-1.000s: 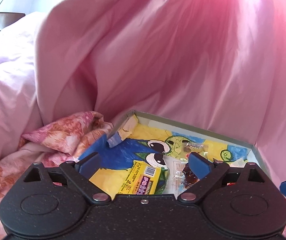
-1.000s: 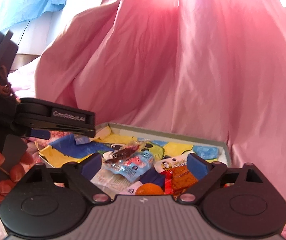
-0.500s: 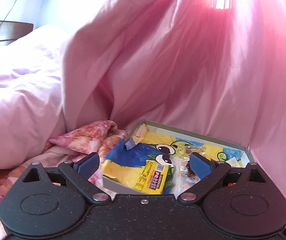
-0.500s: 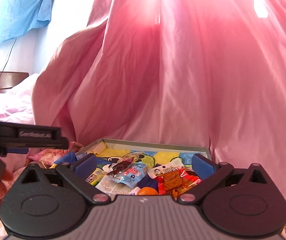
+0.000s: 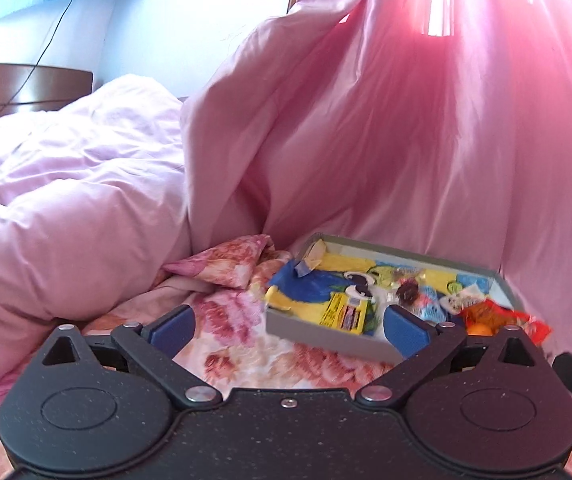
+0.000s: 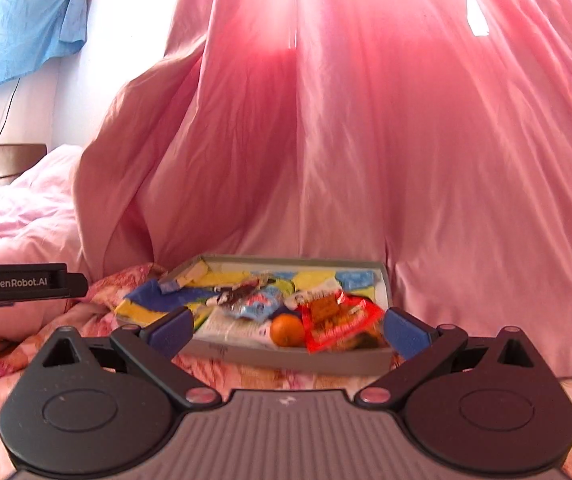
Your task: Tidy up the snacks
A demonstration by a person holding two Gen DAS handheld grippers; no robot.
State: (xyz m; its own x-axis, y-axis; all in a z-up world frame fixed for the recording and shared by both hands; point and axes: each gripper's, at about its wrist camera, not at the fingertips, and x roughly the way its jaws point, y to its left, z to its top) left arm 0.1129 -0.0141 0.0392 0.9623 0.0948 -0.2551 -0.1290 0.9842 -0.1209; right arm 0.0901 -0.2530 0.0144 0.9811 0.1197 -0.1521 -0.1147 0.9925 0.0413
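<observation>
Hovering grippers: the left gripper and the right gripper both hang over the bed with jaws spread wide and nothing between the blue pads.
Step in hand: judging by the empty jaws and the filled box, I take this as a pause between picks, or the close of the sorting; no loose snack shows on the bed in either view.
Snack box: a shallow grey box rests on the flowered bedsheet, just ahead of both grippers, lined with bright yellow and blue cartoon paper.
Contents: a red crinkly packet lies at the right end, touching a small orange fruit; a light blue wrapper sits near the middle, and a yellow packet leans at the near wall.
Next move: if tidying goes on, it probably calls for lowering one gripper into the box and pinching a packet by its edge; the foil looks slippery and light, so a shallow grip may slide off.
Bed: soft and uneven, so the box may tip under a push.
Room: a pale pink duvet is heaped at left, a pink curtain glows with backlight behind the box, a wooden headboard and a blue cloth show at the wall.
</observation>
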